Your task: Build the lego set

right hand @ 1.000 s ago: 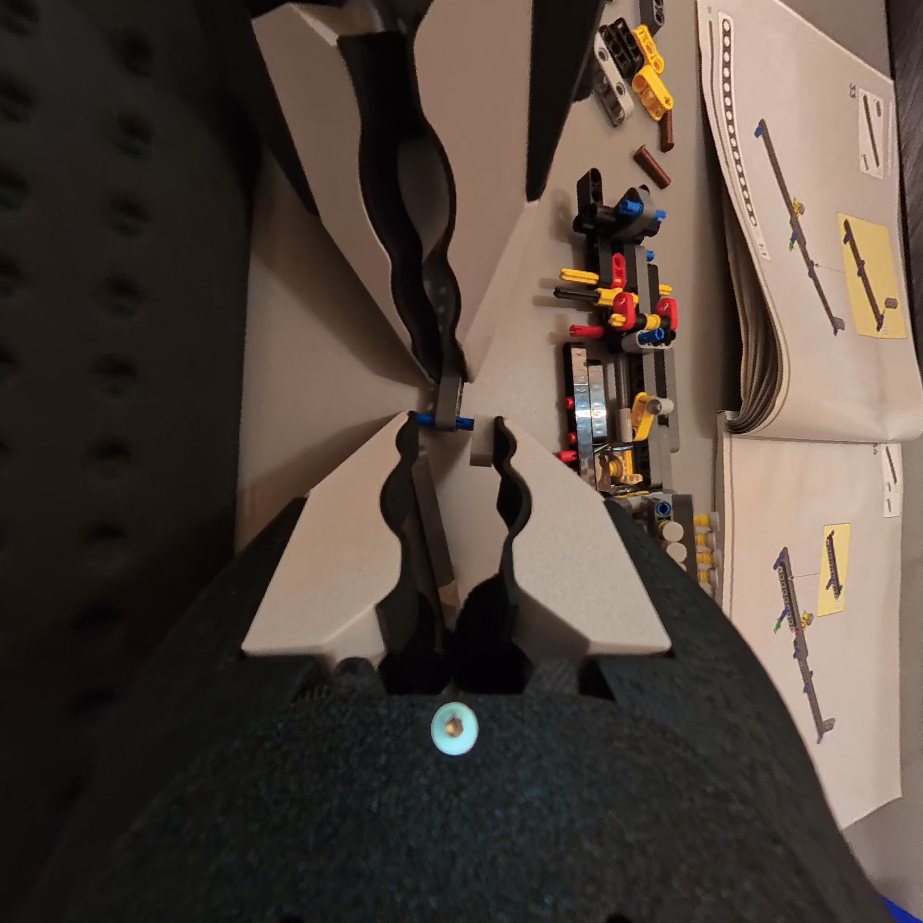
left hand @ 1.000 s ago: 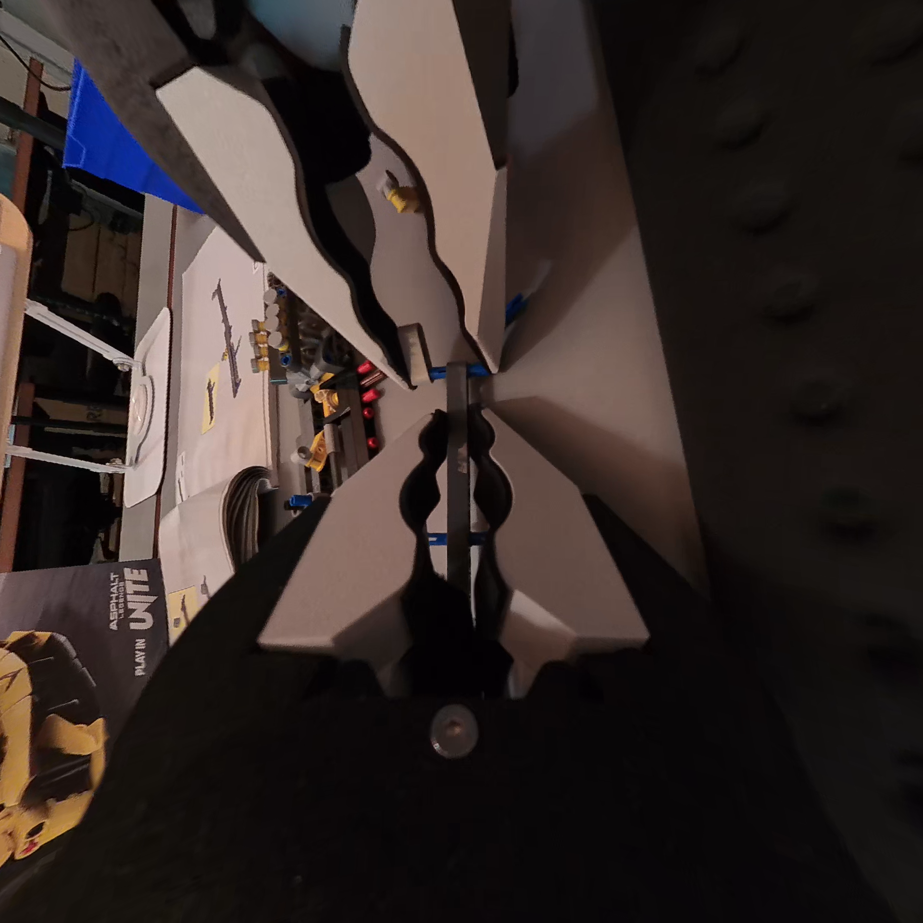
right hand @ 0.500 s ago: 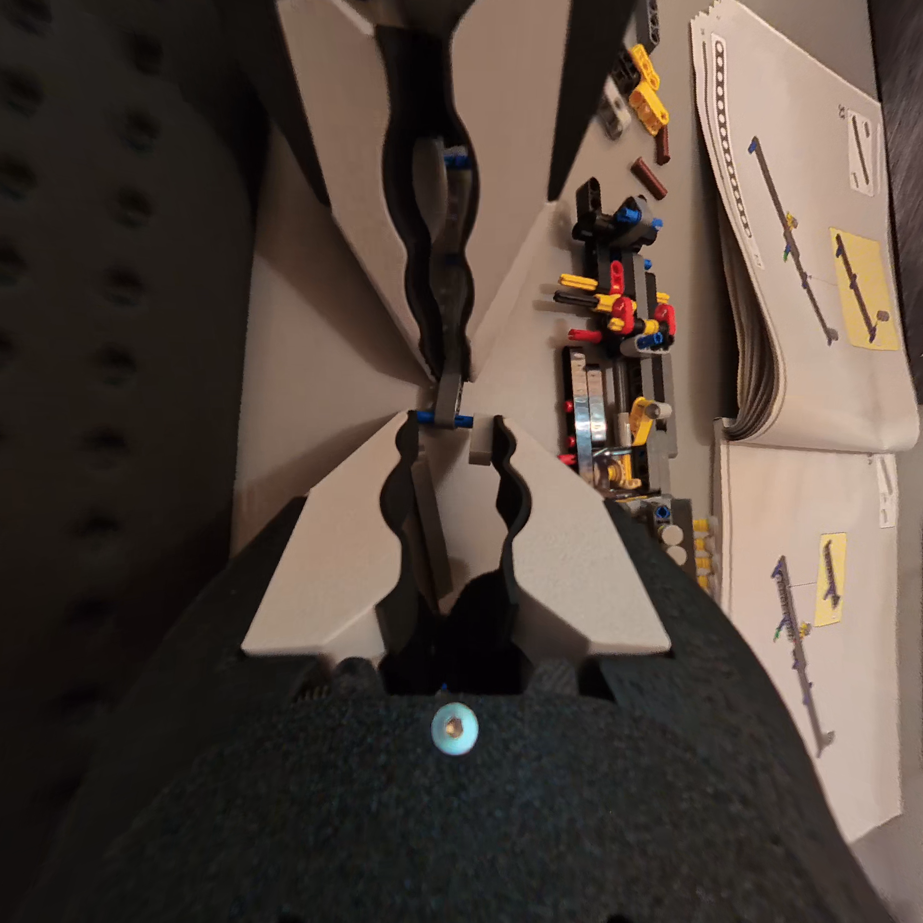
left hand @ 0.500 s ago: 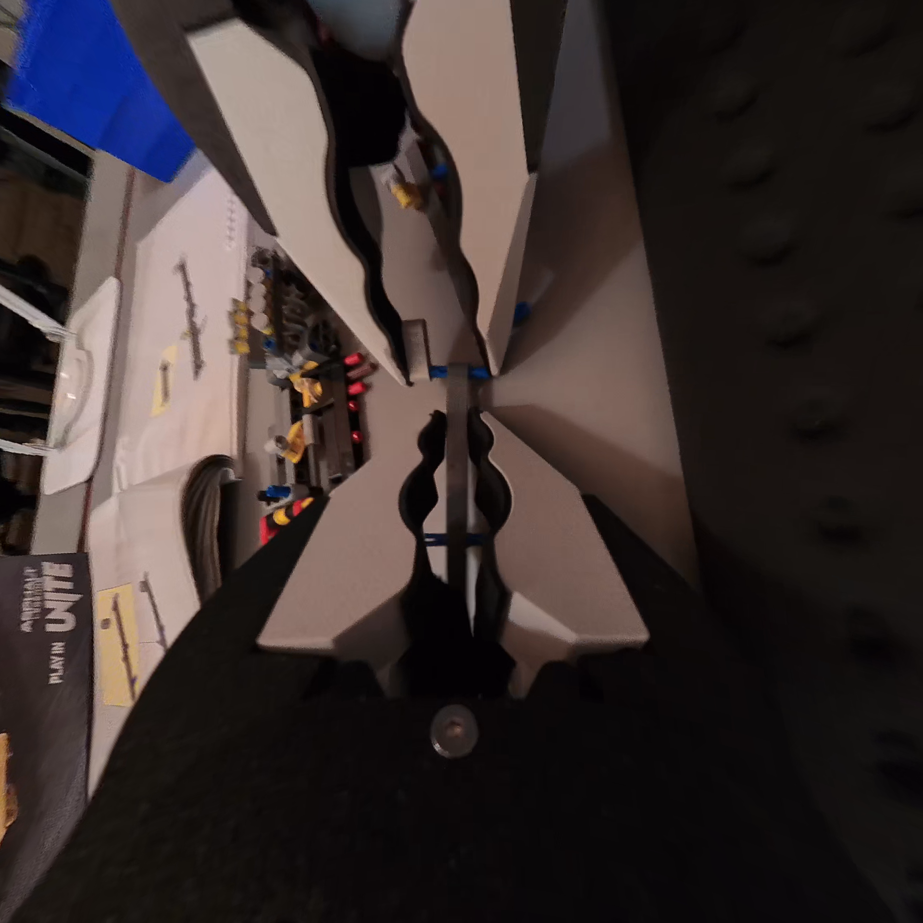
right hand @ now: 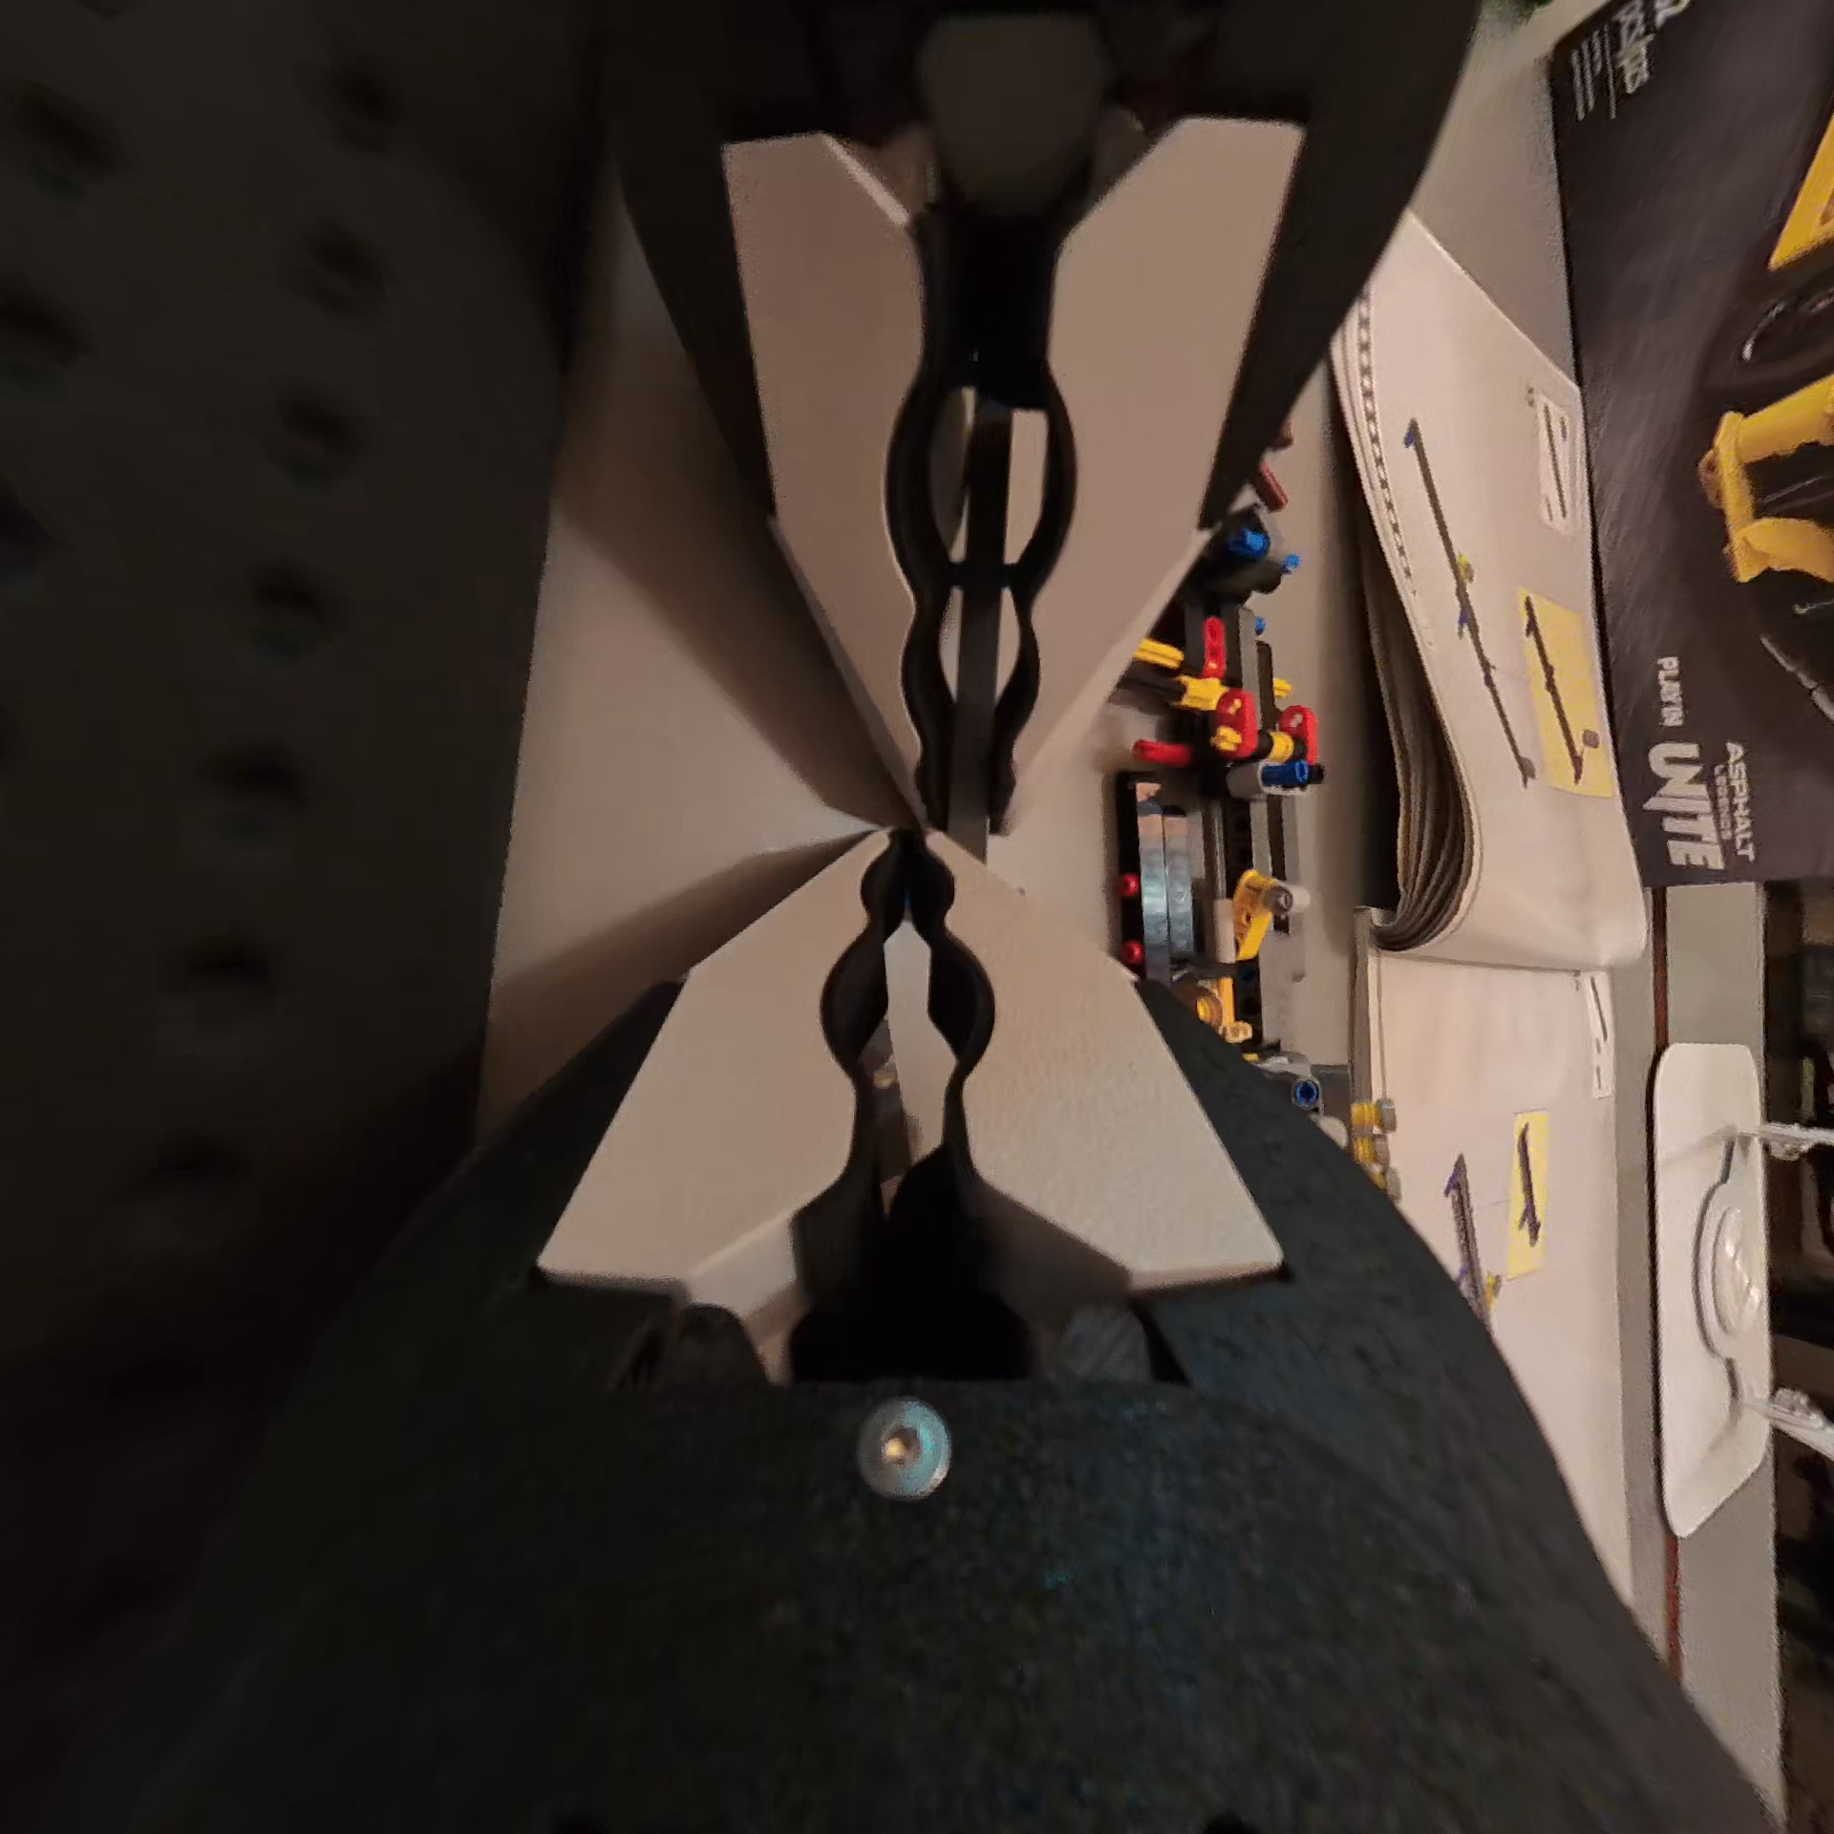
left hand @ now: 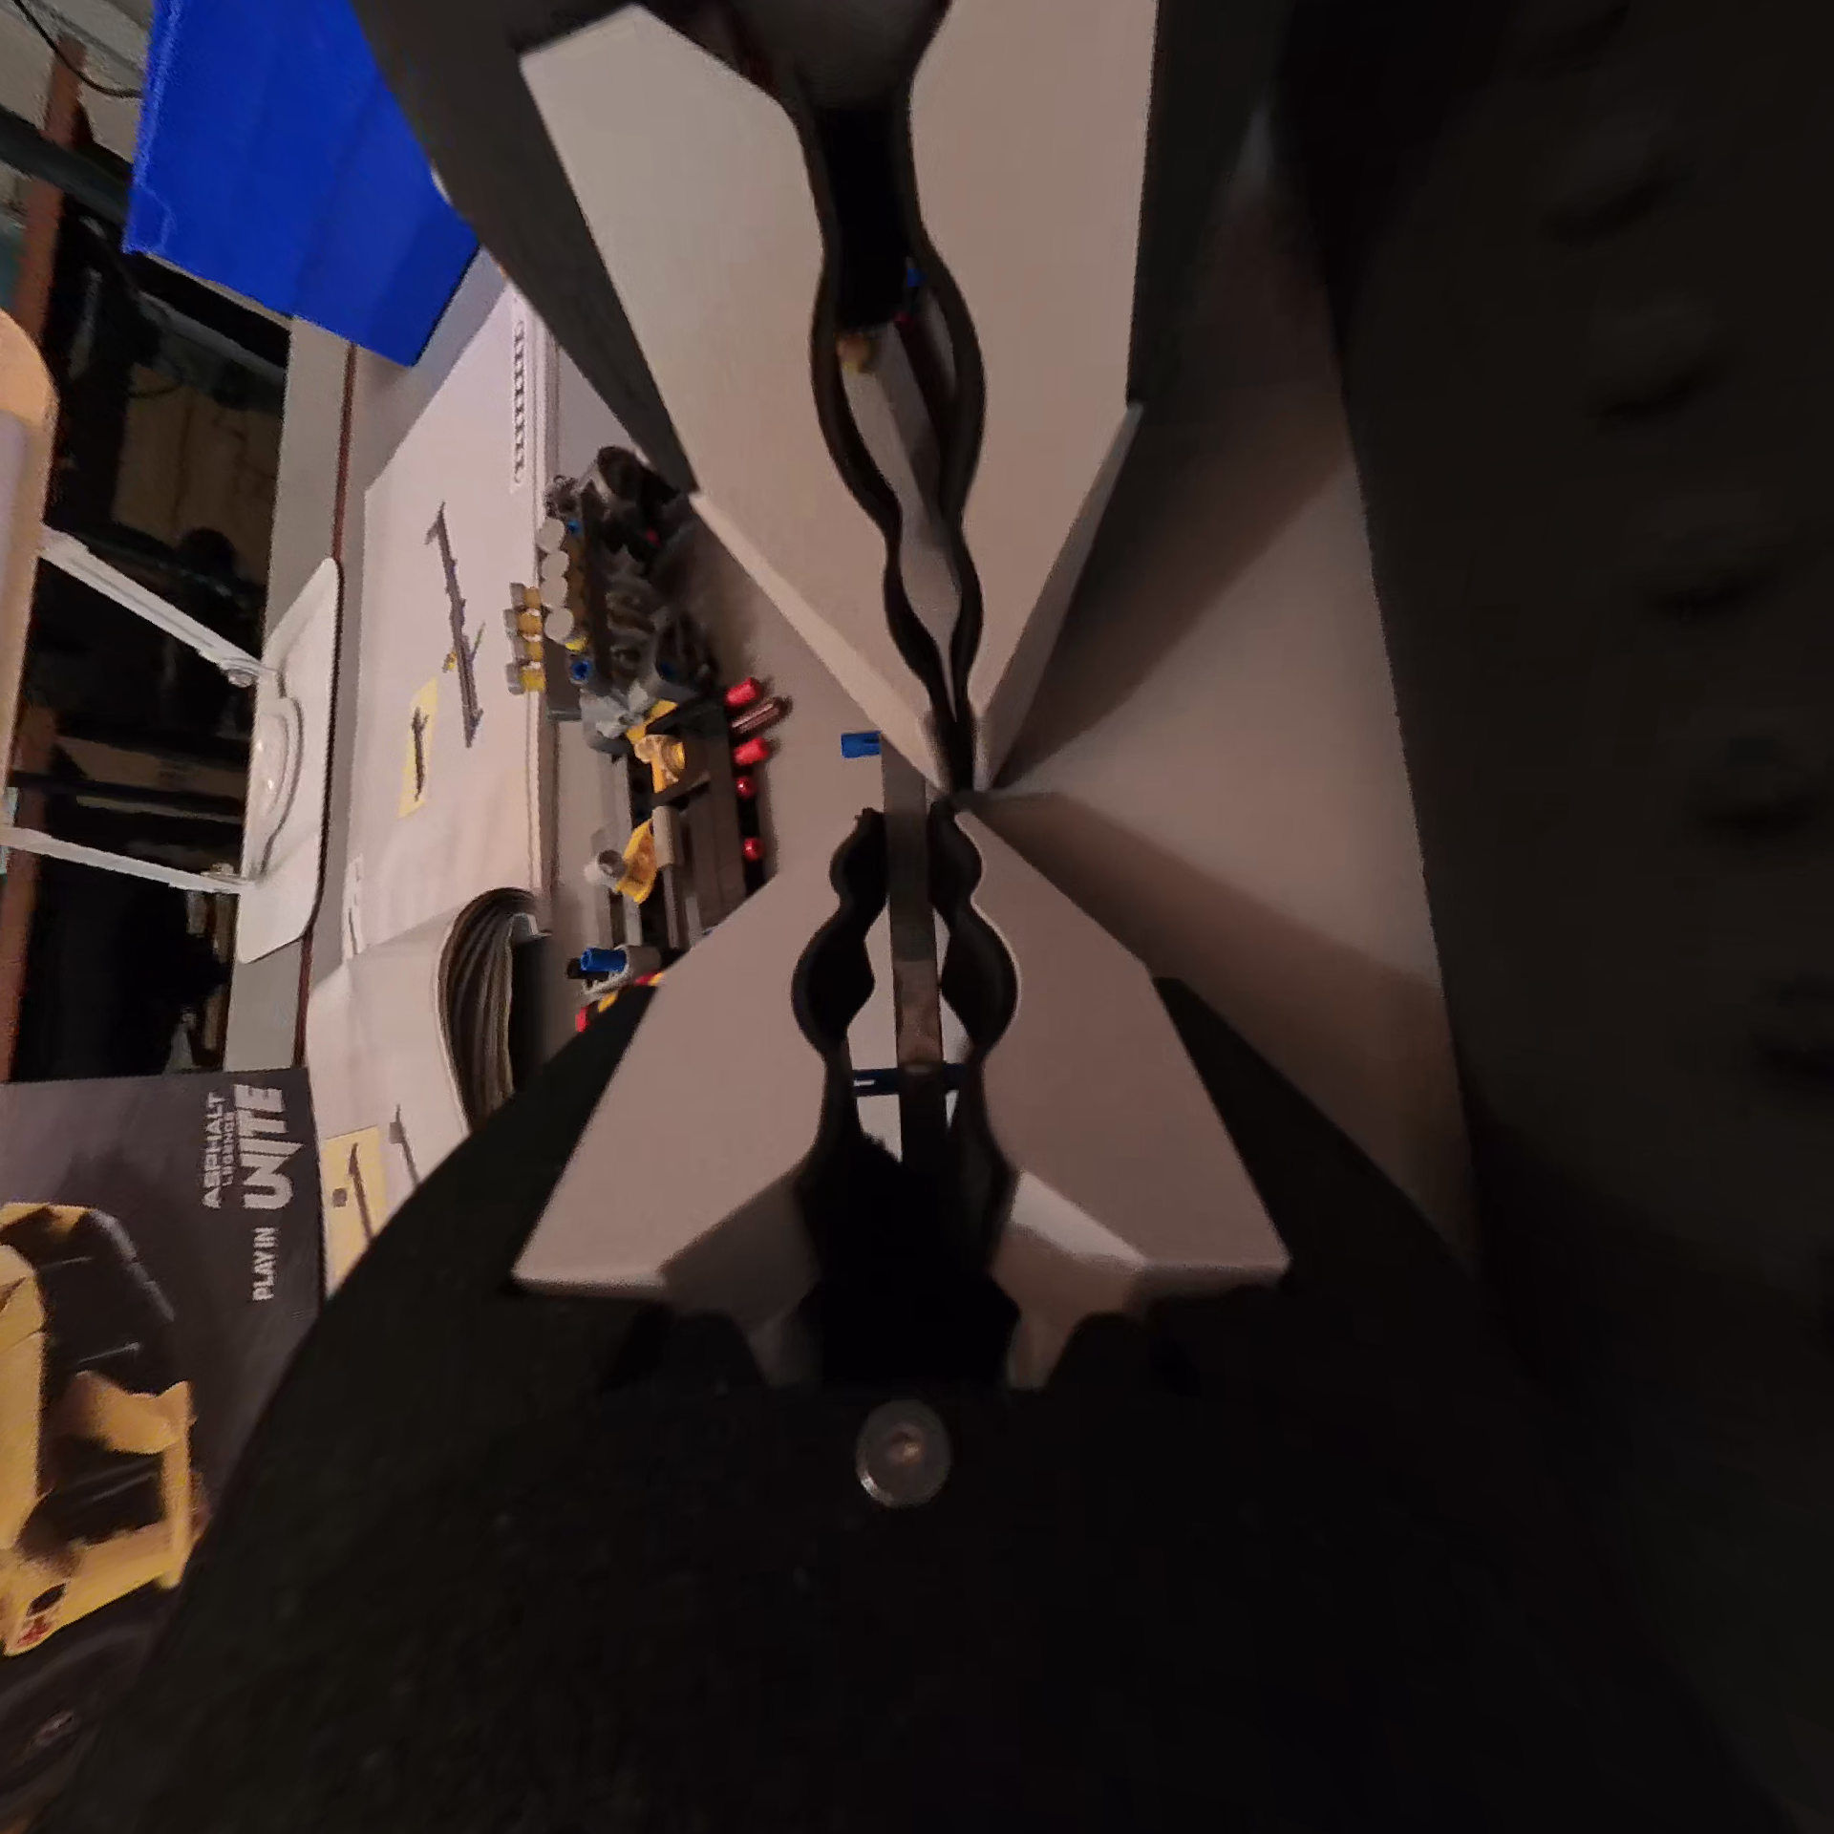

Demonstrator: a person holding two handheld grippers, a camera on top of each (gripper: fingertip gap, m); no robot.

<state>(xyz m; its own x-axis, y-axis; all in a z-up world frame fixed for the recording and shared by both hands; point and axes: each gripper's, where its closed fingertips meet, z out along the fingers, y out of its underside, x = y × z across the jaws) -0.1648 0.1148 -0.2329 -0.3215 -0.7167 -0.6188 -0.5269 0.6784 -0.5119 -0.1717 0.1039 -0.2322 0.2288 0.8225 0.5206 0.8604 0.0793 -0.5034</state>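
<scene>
My left gripper [left hand: 905, 824] is shut on a long dark grey beam [left hand: 911, 953] that stands edge-on between its fingers. One blue pin [left hand: 908, 1072] crosses the beam lower down. Another blue pin [left hand: 859, 744] sticks out at its far end. My right gripper [right hand: 908, 849] faces the left one tip to tip. Its jaws are almost together, with a bit of blue [right hand: 908, 903] between them, at that end of the beam. In the right wrist view the left gripper [right hand: 968, 809] holds the beam [right hand: 978, 645]. In the left wrist view the right gripper [left hand: 953, 769] comes in from above.
A partly built lego assembly [left hand: 655, 754] [right hand: 1231, 794] lies on the grey table beside both grippers. Beyond it lie open instruction booklets [left hand: 447, 695] [right hand: 1489, 645], the lego box [left hand: 149, 1290] [right hand: 1707, 397], a blue bin [left hand: 288, 179] and a white pad [right hand: 1707, 1290].
My right gripper has gone from open to nearly shut at the end of the beam. The small grey piece by its finger no longer shows. Both views have swung; my left grip is unchanged.
</scene>
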